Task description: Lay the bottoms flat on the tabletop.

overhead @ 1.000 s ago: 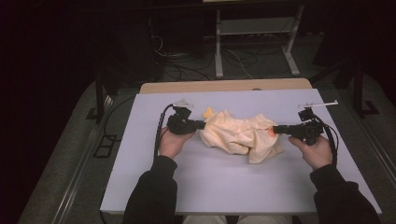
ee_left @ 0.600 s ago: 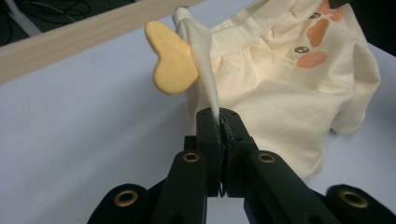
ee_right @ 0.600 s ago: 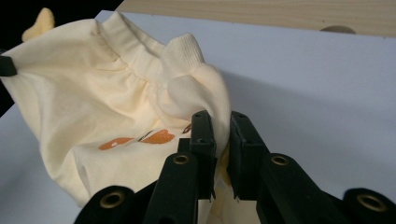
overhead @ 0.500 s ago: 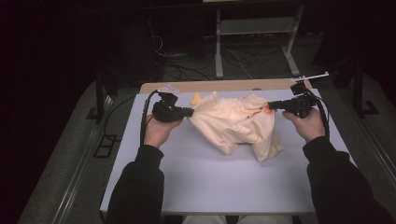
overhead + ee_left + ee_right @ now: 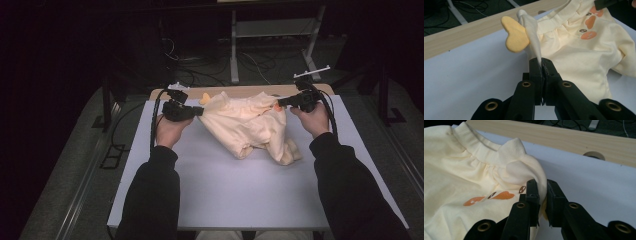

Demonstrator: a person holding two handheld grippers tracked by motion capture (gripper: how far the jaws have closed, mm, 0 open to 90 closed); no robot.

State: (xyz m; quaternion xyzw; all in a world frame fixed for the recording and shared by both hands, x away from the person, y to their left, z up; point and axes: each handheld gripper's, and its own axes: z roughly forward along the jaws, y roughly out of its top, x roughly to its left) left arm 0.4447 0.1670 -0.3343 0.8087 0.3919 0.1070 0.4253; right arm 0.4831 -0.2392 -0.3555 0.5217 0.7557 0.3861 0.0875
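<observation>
I see a pale yellow garment [image 5: 248, 126] with orange prints stretched between my left claw [image 5: 200, 112] and right claw [image 5: 278, 104], both clamped on its fabric.

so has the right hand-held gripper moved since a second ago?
Yes. The right hand-held gripper, shut on the cream garment, has moved away from the person, toward the wooden strip along the table's far edge.

Garment [image 5: 247, 125] carried toward table's far edge [image 5: 240, 91].

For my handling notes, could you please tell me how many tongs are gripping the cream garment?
2: the left tongs pinch its left edge, the right tongs its right edge; garment.
</observation>
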